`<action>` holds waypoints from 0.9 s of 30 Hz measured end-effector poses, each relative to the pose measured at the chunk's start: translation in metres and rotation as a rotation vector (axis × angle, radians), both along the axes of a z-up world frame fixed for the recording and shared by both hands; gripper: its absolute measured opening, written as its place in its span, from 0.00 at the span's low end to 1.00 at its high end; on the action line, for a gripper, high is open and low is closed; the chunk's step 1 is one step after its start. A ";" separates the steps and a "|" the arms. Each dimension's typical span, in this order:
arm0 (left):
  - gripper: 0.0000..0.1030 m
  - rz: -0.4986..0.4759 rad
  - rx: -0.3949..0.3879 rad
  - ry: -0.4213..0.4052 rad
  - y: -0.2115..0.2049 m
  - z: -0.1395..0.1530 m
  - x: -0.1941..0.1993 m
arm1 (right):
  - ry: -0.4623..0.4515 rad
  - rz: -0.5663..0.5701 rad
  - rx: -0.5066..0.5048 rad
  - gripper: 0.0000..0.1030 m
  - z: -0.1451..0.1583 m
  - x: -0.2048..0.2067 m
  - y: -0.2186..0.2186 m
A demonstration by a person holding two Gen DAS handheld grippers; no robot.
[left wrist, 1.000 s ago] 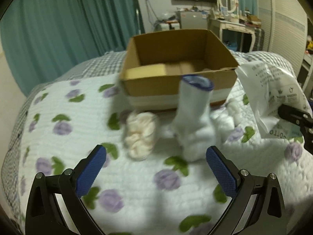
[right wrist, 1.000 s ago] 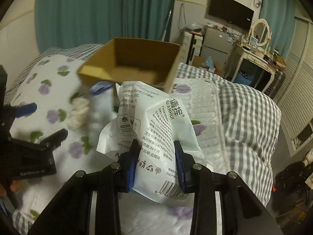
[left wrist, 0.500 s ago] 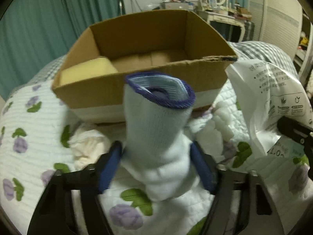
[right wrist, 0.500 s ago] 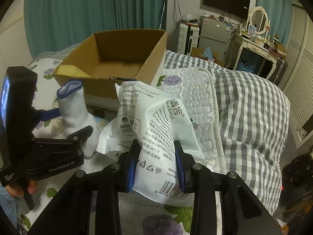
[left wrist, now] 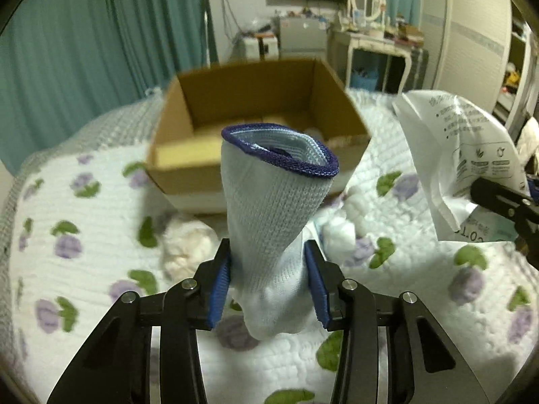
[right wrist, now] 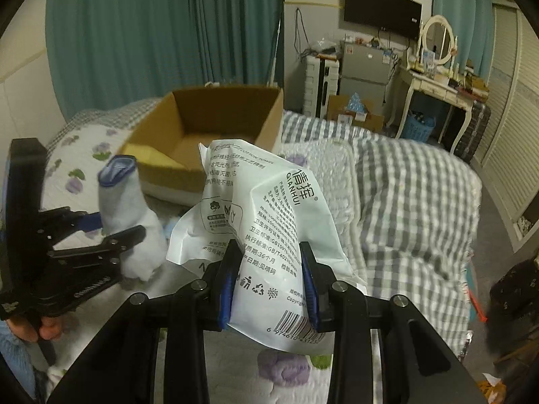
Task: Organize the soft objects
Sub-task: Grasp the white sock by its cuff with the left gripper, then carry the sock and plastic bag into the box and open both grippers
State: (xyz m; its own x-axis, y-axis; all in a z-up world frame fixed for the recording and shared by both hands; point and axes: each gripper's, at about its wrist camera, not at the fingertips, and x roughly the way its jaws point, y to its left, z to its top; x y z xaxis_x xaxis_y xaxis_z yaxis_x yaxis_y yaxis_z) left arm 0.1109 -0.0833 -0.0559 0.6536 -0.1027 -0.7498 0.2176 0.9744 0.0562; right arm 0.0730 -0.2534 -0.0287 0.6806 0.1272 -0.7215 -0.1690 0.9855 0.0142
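Two tongs, both loaded. Left wrist view: left tongs (left wrist: 267, 284) clamp sock (left wrist: 273, 222) low near the foot, cuff up, box (left wrist: 256, 118) behind on bed (left wrist: 84, 235). Soft, light, floppy; low grip looks fine. Right wrist view: right tongs (right wrist: 269, 286) pinch crinkly bag (right wrist: 266, 222) at its bottom, probably slippery.

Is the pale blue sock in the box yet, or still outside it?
Outside: the pale blue sock with navy cuff stands upright, pinched in the left gripper, in front of the open cardboard box.
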 end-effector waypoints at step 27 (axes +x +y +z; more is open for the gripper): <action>0.40 0.014 0.092 -0.130 0.029 0.063 0.141 | -0.089 0.112 -0.025 0.32 0.052 0.155 0.099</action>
